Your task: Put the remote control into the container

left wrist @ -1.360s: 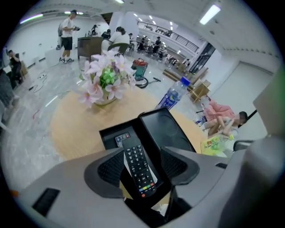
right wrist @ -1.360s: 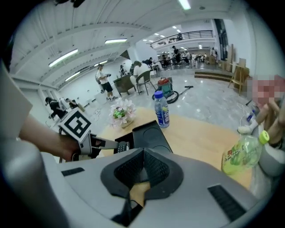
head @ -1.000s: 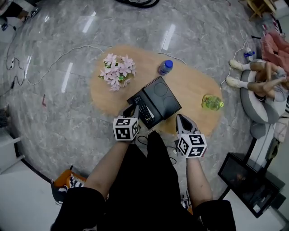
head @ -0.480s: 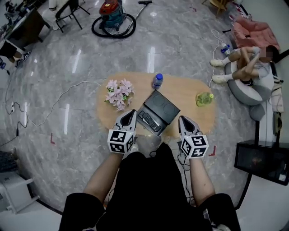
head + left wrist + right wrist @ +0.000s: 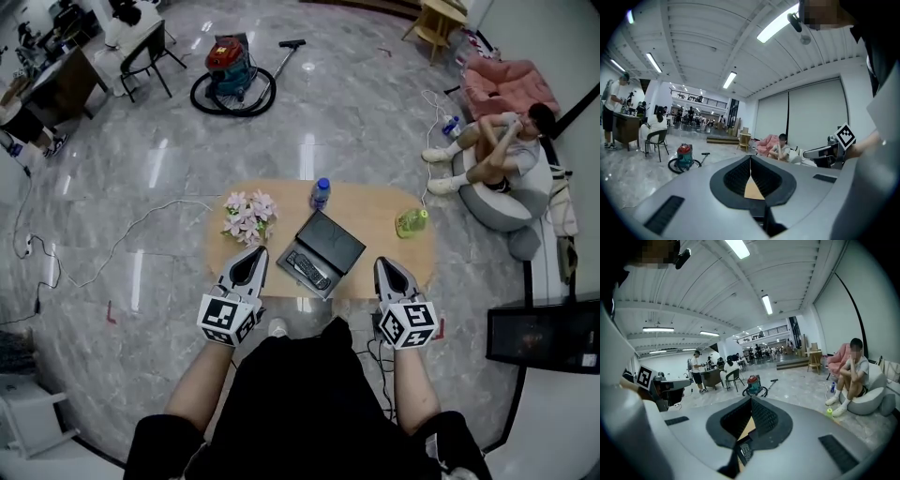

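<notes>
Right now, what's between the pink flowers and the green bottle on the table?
The open black container sits between them, with the remote control lying in its near half. The head view shows this.

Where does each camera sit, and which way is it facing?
Head view: on the person's head, looking steeply down at the oval wooden table with the black remote control in the open black container; forearms, left gripper and right gripper show.
Left gripper view: on the left gripper, facing forward over the marble floor past its shut jaws; right gripper at right.
Right gripper view: on the right gripper, same heading, jaws shut; left gripper at left.
Shared: all show the red-and-teal vacuum cleaner.
</notes>
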Demonstrator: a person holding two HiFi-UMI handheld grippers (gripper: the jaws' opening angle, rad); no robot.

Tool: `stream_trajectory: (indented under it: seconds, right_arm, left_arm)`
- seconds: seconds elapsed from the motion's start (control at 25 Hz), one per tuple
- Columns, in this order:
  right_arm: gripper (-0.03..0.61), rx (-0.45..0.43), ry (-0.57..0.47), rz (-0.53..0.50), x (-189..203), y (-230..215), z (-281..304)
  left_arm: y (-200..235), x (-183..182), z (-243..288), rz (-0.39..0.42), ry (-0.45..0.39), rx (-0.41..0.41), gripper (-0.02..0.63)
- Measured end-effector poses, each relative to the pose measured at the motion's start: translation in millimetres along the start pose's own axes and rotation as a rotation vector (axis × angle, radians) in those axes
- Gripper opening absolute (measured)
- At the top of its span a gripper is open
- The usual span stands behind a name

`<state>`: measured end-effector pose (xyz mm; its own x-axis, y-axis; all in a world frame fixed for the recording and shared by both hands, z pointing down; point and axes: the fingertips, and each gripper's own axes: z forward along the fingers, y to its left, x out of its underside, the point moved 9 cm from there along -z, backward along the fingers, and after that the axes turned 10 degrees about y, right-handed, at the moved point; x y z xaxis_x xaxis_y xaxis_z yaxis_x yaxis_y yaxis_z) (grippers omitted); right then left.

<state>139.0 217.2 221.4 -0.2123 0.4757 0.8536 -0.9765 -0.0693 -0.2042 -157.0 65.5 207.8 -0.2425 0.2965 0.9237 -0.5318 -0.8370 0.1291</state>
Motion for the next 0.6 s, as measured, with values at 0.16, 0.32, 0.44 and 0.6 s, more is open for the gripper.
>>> stream_trajectory:
  seconds: [0.16, 0.32, 0.44, 0.6]
  right_arm:
    - [0.011, -0.012, -0.039, -0.028, -13, 4, -11]
    - [0.011, -0.017, -0.057, -0.031, -16, 7, -13]
    - [0.011, -0.022, -0.060, -0.029, -18, 10, -12]
    - [0.009, -0.042, -0.070, -0.031, -21, 20, -10]
  left_arm:
    - [-4, -8, -10, -0.005, -0.032, -0.002, 0.008]
    - [-2, -11, -15, -0.021, -0.037, -0.004, 0.008]
    - [-2, -14, -17, -0.017, -0.045, -0.001, 0.009]
    - [2, -16, -18, -0.025, -0.047, -0.009, 0.009]
